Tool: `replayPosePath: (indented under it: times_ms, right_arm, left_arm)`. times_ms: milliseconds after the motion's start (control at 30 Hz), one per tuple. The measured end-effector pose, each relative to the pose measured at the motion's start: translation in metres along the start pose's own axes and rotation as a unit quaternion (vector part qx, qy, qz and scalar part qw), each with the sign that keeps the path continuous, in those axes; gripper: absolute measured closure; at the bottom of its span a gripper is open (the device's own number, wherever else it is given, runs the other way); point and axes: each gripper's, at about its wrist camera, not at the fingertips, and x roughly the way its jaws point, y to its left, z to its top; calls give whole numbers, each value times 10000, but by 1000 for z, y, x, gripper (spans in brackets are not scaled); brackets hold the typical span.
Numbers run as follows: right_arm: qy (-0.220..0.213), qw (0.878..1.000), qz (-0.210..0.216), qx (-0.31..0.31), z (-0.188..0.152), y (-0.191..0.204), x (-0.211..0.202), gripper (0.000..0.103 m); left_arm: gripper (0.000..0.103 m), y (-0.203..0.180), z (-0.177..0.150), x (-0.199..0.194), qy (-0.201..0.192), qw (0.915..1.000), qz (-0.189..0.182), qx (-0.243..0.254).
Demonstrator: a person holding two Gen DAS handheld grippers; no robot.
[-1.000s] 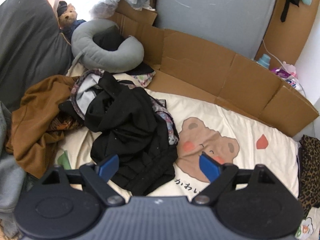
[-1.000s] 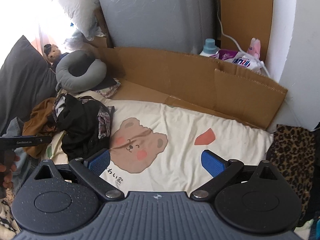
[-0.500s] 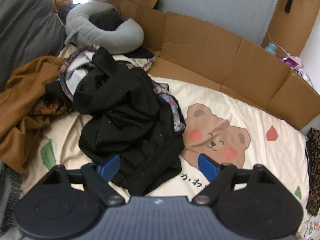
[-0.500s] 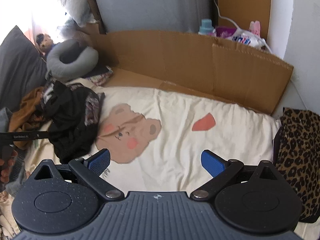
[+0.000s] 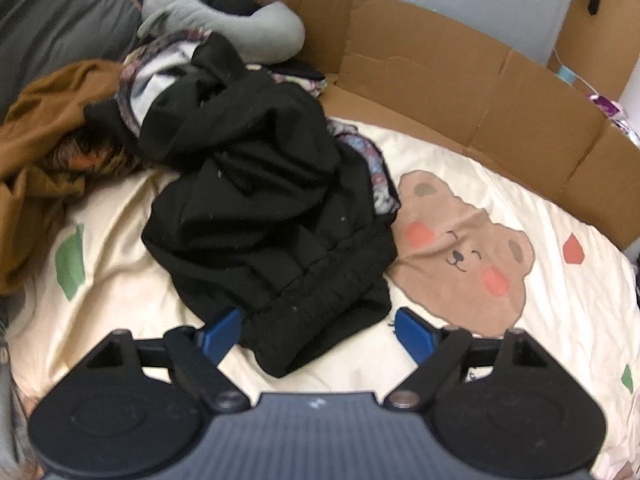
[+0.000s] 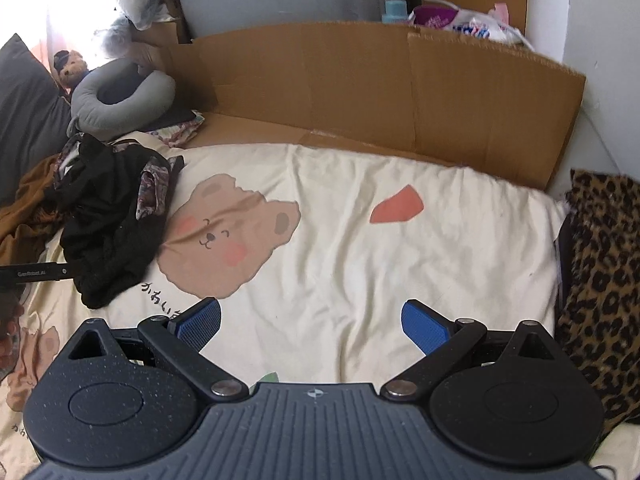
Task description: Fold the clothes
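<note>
Nearest me, my left claw (image 5: 316, 330) is wide but closing, the near hem of the black garment (image 5: 272, 208) between its blue pads, not yet pinched. My right claw (image 6: 312, 322) gapes empty over bare bear-print bedding (image 6: 360, 248), well right of that garment. I judge this the first pickup; next, pinch the hem and lift clear. Beyond the garment lies a brown garment (image 5: 40, 148), then a cardboard wall (image 5: 460, 92).

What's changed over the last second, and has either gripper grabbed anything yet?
Both grippers came down toward the bed. The left gripper now straddles the near edge of the black garment, its jaws closing but not yet gripping. The right gripper hangs open above the bare bear-print sheet. The clothes pile hasn't shifted.
</note>
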Motion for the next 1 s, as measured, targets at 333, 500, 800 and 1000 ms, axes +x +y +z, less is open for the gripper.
replayPosePath:
  times_ms: [333,500,800,1000]
  right_arm:
    - [73,9997,149,-198,-12,8,21,4]
    - [220,9992,246,-207,-15,10,25,4]
    - [361,9990,252,-67,-24,5,33,4]
    - [406,9987,283,-81,-27,6,37,4]
  left_arm:
    - [25,-2,-15,17,-64,10000,27,14]
    - [25,1,-15,24,-142,9998,121,19]
    - [40,16,-22,53,88,9987,498,4]
    - [86,20,-29,49,-136,9990,428,-45]
